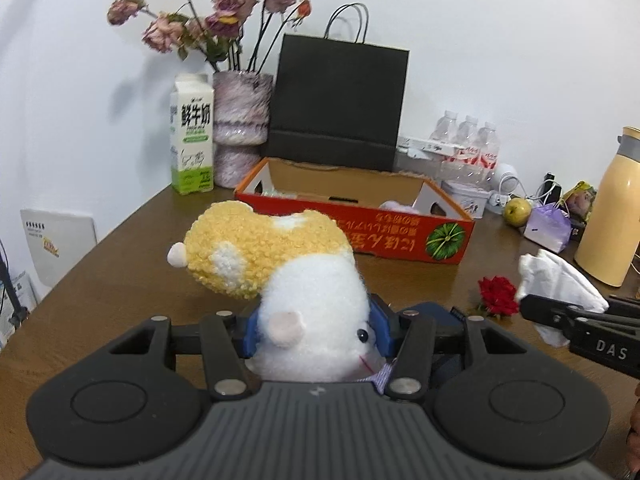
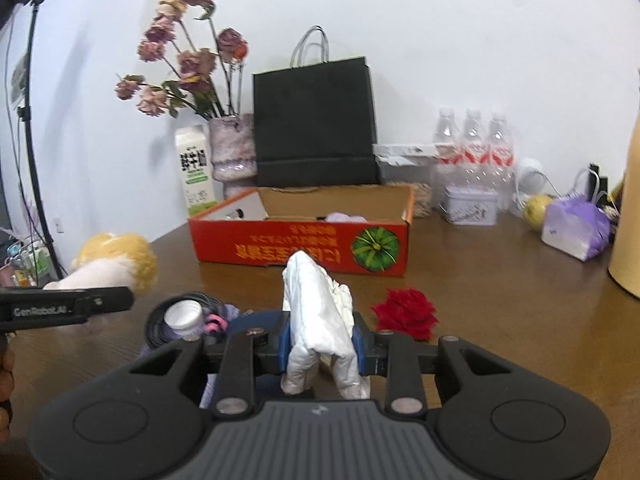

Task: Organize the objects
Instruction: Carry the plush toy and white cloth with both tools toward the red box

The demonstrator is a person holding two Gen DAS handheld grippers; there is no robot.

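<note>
Plush hamster (image 1: 304, 304) clamped in left hand-held gripper (image 1: 316, 330), crumpled tissue (image 2: 320, 320) pinched in right hand-held gripper (image 2: 322, 344); best released low inside orange box (image 1: 360, 232).

Left gripper (image 1: 318, 330) low centre of left wrist frame, blue pads clamped on something white | also at left edge of right wrist frame | right gripper (image 2: 322, 346) low centre of right wrist frame, pads pinched on something white | also at right edge of left wrist frame, level with left.

both wrist views face box (image 1: 352, 236)
</note>
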